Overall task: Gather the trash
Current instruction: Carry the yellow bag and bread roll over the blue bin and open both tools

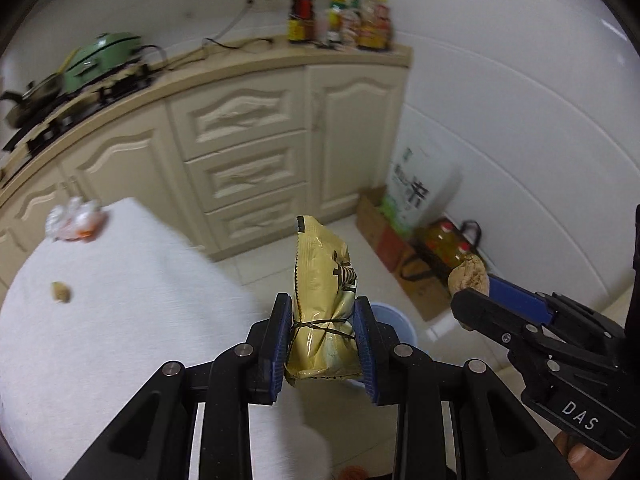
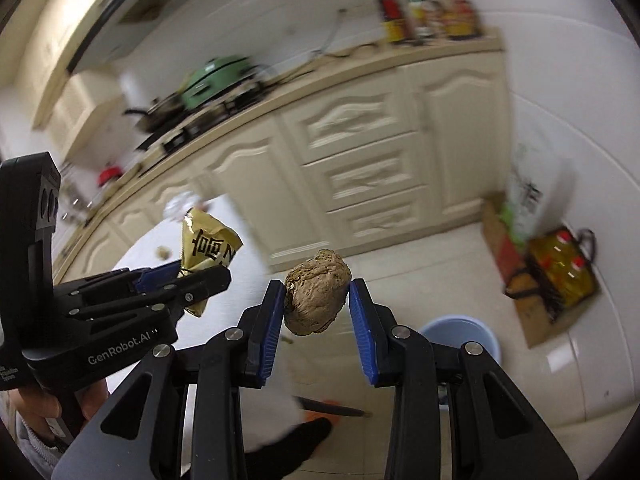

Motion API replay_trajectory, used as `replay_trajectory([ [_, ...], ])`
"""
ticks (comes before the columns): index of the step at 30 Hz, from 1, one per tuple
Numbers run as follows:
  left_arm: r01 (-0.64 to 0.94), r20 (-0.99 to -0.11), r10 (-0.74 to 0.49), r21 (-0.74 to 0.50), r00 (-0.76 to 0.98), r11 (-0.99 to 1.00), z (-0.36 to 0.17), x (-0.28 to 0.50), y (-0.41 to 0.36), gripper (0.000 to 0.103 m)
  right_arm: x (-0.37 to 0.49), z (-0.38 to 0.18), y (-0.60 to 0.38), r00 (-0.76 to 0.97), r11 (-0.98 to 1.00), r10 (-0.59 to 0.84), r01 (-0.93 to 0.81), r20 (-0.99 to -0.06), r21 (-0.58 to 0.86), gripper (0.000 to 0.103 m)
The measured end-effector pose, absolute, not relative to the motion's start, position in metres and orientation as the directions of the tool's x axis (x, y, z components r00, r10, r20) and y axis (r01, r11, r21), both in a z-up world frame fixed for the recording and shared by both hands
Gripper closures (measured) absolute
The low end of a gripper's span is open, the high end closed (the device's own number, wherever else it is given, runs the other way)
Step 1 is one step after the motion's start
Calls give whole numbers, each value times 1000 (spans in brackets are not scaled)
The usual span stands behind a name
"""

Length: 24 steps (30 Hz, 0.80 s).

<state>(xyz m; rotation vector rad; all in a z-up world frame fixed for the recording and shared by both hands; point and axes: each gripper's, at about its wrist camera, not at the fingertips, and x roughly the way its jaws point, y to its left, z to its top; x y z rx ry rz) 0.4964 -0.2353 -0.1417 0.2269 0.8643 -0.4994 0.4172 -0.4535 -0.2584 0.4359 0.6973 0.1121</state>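
Cream kitchen cabinets behind, blue bin (image 2: 460,340) on the floor at five o'clock.
My left gripper (image 1: 322,332) jaws pinch a gold snack wrapper (image 1: 324,292), the right gripper (image 2: 316,300) jaws a crumpled brown wad (image 2: 317,293); I'd centre both over the rim before releasing.

Cream cabinets (image 1: 240,152) with carved drawers are set along a white tiled wall (image 1: 500,92). A green pot (image 1: 102,56) is seen on the stove (image 1: 80,104), and bottles (image 1: 340,20) are grouped at the counter's far corner. The floor (image 2: 460,272) is laid with pale tiles.

"DAS" on right gripper (image 1: 468,300); "GenRobot.AI" on left gripper (image 2: 200,276).
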Motion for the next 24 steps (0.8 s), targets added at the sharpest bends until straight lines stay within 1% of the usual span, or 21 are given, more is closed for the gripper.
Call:
replay_trajectory([
  [3, 535, -794, -316, 13, 519, 845, -159, 504, -276, 76, 404, -274, -492, 768, 891, 201, 114, -608, 439, 69],
  [5, 554, -816, -318, 4, 483, 833, -175, 511, -301, 76, 401, -286, -514, 766, 877, 187, 152, -614, 456, 69],
  [11, 583, -858, -297, 4, 420, 812, -212, 554, -362, 75, 399, -325, -560, 755, 832, 174, 231, -632, 504, 69],
  [16, 591, -867, -283, 16, 409, 807, -238, 590, -400, 73, 403, -352, -579, 739, 808, 180, 265, -649, 526, 69],
  [17, 586, -869, -279, 15, 408, 810, -242, 596, -403, 69, 405, -357, -580, 738, 804, 181, 270, -650, 530, 69],
  [18, 578, -870, -279, 8, 406, 816, -246, 602, -406, 59, 405, -360, -582, 736, 802, 182, 273, -652, 532, 69],
  [19, 571, -869, -280, 4, 408, 821, -250, 607, -407, 52, 406, -365, -584, 733, 798, 185, 276, -654, 535, 69],
  [20, 556, -864, -272, 11, 423, 831, -251, 612, -408, 41, 407, -368, -585, 732, 796, 187, 279, -656, 538, 69],
  [21, 546, -858, -265, 22, 440, 838, -255, 614, -407, 37, 410, -371, -586, 729, 793, 189, 281, -658, 540, 69],
  [24, 523, -854, -244, 38, 460, 852, -261, 614, -405, 37, 414, -380, -586, 721, 789, 198, 285, -664, 545, 69],
])
